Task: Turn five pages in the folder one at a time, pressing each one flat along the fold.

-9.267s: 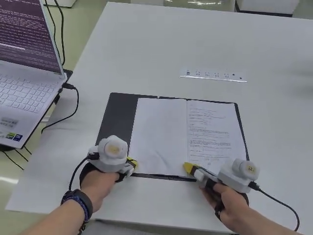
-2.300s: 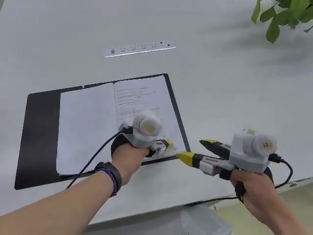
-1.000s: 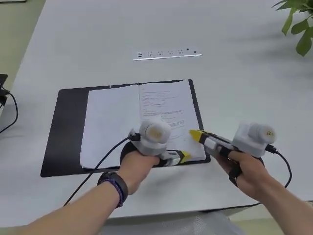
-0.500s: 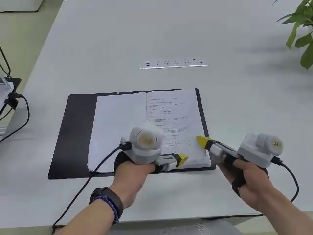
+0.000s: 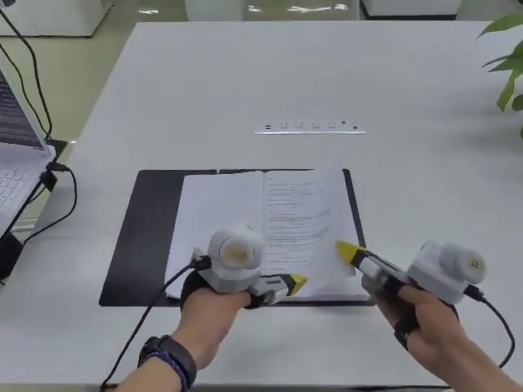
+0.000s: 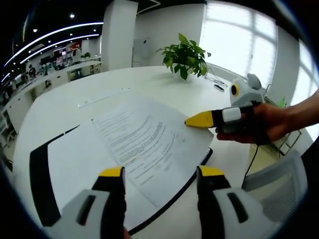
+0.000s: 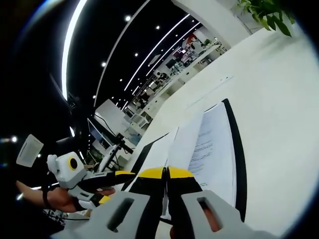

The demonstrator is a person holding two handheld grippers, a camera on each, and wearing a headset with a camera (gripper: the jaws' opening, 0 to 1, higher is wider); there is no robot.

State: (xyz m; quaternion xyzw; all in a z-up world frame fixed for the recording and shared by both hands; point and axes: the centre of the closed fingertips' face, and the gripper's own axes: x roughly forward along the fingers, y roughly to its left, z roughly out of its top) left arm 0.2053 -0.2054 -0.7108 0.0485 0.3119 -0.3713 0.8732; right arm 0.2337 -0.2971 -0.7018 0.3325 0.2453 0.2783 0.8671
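- Black folder (image 5: 145,237) lies open and flat on the white surface (image 5: 245,73), near the person's edge. A blank leaf (image 5: 214,229) is on its left and a printed page (image 5: 298,212) on its right.
- The outer lower corner of the printed page is raised off the stack and bowed. The rest of the sheet slopes down toward the fold.
- At that corner is the right hand-held gripper (image 5: 350,251), jaws clenched with the tips together on the page's outer edge. It looks to be nipping the paper, and the lifted corner fits that.
- It is held low, nearly level with the surface, likely so that one sheet peels away and not several.
- Just beside the fold, at the folder's near edge, is the left hand-held gripper (image 5: 291,284), released and empty. In its own view the yellow tips stand apart, straddling the bottom of the printed page.
- Judged: it waits there to steady the stack, or to press along the fold once the sheet comes over.
- Step in hand: the start of a page turn, with the flattening for this sheet not yet done.
- Risk: a thin sheet pinched at one corner may crease or slip.
- Farther out, a socket strip (image 5: 309,127) sits beyond the folder and well apart from it. A laptop (image 5: 10,163) is at the left edge and a plant (image 5: 508,41) at the right.
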